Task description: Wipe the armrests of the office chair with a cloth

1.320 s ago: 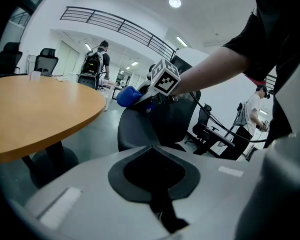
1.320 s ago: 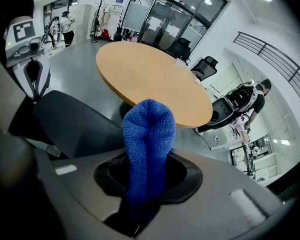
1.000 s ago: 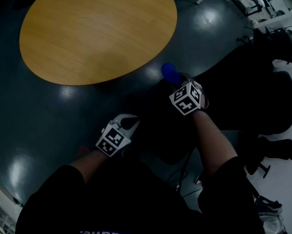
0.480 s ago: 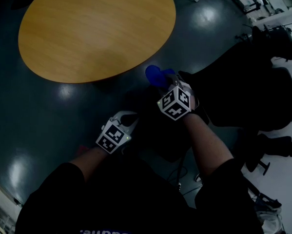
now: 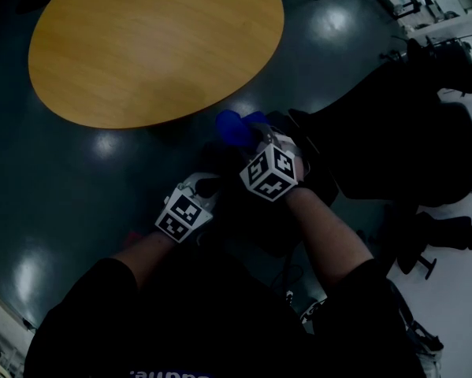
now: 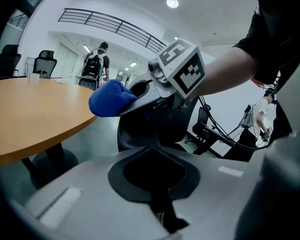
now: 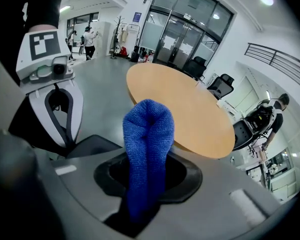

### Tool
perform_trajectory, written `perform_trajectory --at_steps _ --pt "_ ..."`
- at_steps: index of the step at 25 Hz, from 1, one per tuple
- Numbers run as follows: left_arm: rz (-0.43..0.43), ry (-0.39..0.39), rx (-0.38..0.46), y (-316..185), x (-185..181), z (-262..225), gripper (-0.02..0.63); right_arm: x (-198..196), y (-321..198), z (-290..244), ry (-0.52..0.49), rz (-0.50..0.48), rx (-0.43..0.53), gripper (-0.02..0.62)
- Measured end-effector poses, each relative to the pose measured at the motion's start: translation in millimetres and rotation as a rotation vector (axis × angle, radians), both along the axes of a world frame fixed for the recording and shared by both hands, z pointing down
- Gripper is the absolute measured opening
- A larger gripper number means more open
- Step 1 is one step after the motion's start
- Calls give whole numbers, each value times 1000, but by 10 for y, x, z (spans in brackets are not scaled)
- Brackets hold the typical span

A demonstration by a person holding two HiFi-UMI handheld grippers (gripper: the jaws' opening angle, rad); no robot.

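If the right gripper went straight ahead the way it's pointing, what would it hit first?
Probably the near edge of the round wooden table, with the blue cloth in the right gripper touching first. Height is unclear; it might pass over the rim.

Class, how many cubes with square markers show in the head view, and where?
2. The left cube lies just left of centre; the right cube sits up and right of it, beside the blue cloth. Nothing suggests a hidden third.

No text, label, brand or number is legible anywhere.
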State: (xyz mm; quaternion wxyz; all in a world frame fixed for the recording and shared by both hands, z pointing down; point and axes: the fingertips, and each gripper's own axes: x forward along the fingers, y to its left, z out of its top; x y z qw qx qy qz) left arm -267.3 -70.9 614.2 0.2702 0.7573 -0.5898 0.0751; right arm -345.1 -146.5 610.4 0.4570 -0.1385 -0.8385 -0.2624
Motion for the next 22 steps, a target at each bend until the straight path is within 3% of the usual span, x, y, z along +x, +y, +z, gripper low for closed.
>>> perform_trajectory --at_steps 8,22 --pt "-10 4 0 -3 -20 8 20 28 450 2 -10 -80 -44 110" --pt "-26 4 -6 -19 16 26 20 245 924 -47 -17 -127 -185 110"
